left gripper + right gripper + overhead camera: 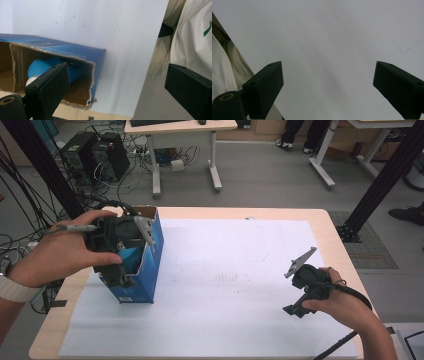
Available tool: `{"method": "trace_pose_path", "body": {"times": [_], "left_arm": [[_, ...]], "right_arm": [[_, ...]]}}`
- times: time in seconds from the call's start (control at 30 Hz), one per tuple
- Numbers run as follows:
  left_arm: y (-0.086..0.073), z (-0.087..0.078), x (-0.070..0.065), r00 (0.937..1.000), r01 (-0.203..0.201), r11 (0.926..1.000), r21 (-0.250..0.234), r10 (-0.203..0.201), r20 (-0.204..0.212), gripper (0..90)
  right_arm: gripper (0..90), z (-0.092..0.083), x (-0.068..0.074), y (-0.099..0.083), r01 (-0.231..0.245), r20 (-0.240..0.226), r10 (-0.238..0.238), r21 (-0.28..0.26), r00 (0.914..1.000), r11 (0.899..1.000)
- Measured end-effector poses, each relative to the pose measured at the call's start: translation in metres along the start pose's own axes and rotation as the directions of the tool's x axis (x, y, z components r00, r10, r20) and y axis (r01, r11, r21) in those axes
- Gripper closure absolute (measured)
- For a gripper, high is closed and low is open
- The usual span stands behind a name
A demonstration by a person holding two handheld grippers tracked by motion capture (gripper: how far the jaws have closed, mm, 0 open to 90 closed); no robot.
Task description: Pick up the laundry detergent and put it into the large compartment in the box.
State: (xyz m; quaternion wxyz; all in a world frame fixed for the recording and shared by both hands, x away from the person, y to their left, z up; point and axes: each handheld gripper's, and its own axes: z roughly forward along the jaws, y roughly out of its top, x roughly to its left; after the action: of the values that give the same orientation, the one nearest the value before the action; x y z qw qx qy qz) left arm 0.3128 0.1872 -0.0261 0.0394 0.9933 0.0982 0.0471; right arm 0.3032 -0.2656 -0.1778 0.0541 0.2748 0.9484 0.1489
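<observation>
Over by the left edge of the surface (260,213), a torn-open blue box (145,270) stands on the white sheet (240,285), and the left gripper (117,85) hovers right at its open top, jaws spread wide, one jaw overlapping the mouth where a blue object (43,67) lies inside. Near the right edge, well apart from the box, the right gripper (328,87) hangs over bare sheet, jaws likewise apart and empty
</observation>
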Motion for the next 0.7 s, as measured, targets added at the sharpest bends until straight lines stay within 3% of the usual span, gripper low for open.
{"method": "trace_pose_path", "body": {"times": [0.2,0.7], "left_arm": [[0.009,0.007,-0.012,0.9989,-0.048,0.9982,0.037,0.048,0.004,5.9],[0.019,0.030,-0.029,0.9955,-0.094,0.9925,0.078,0.093,0.016,5.9]], "right_arm": [[9.4,-0.002,0.004,0.003,0.002,0.007,-0.002,-0.003,1.0000,1.000],[9.1,-0.002,0.008,0.008,0.008,0.011,-0.008,-0.003,0.9999,1.000]]}}
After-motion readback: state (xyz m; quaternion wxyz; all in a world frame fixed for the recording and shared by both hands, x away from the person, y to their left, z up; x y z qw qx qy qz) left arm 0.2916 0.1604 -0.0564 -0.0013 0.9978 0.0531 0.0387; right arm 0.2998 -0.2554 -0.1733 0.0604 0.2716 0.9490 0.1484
